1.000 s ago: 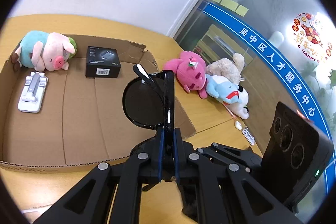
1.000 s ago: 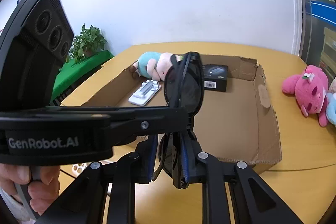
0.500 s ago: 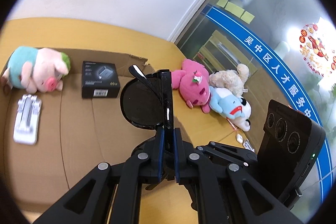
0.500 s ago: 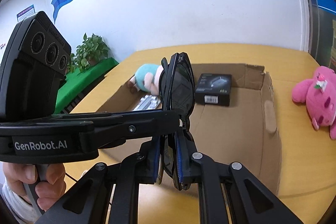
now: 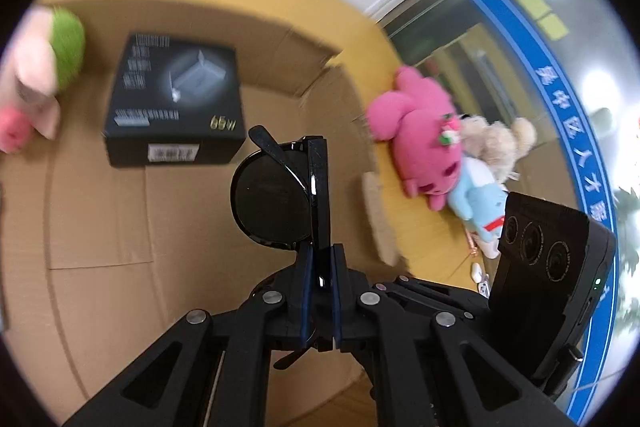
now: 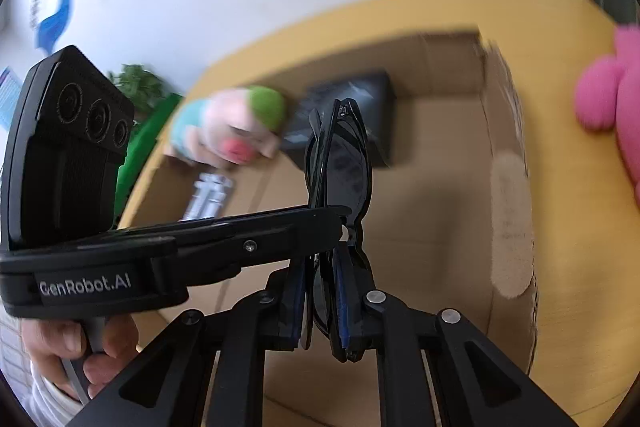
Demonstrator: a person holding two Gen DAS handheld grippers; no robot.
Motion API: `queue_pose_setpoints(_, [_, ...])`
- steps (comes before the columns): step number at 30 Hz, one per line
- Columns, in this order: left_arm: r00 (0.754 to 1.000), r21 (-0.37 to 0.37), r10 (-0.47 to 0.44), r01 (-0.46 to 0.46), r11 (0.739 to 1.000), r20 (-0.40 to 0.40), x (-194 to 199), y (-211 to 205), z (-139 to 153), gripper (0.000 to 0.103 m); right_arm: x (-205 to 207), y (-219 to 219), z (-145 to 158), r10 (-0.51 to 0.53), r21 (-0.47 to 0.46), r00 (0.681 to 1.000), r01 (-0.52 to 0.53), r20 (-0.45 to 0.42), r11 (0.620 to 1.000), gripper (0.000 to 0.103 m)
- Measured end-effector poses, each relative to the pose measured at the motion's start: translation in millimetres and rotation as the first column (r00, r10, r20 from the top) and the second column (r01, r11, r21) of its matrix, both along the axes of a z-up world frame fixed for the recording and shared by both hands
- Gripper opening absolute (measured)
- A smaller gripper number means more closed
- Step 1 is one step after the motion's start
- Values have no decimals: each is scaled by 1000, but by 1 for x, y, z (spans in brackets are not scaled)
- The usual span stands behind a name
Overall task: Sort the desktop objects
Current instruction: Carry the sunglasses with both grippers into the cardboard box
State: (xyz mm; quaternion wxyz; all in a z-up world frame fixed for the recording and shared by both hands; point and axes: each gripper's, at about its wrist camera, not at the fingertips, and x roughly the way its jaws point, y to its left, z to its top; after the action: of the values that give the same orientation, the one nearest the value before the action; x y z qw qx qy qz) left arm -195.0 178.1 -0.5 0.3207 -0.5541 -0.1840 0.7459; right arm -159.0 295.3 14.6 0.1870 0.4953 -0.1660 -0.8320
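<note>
Left gripper (image 5: 320,267): clamped on the sunglasses (image 5: 280,203).
Right gripper (image 6: 320,303): clamped on them too.
Sunglasses: black, folded, dark lenses, above the box (image 5: 100,227).
Room: bare cardboard floor below; black carton (image 5: 176,99) at far wall.

Yellow table (image 5: 424,251), cardboard box (image 5: 100,227), plush toys (image 5: 420,143)
</note>
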Motion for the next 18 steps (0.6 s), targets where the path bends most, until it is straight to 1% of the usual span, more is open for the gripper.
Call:
queue_pose_setpoints(1, [1000,2,1,-1,1000,28,-5,3,-10,7,-6,2,-8,-4,3,999,4,33,1000,12])
queue_pose_setpoints(5, [994,27,4,-7,1000,112,-17,8,-32,7,-23,6,-30,-28,54,989,20,148,998,12])
queue_pose_setpoints(9, [989,30,-2,-2,1000,145,-23,16,-42,7,-33,10,-39,-51,72,975,36,216,997,11])
queue_pose_setpoints(11, [987,33,-3,-3,999,159,-24,20,-45,7,-36,15,-44,-66,87,970,47,233,995,11])
queue_pose_setpoints(18, [985,18,-19,17,1000,170,-28,26,-49,8,-30,15,-49,-88,128,966,58,245,990,12])
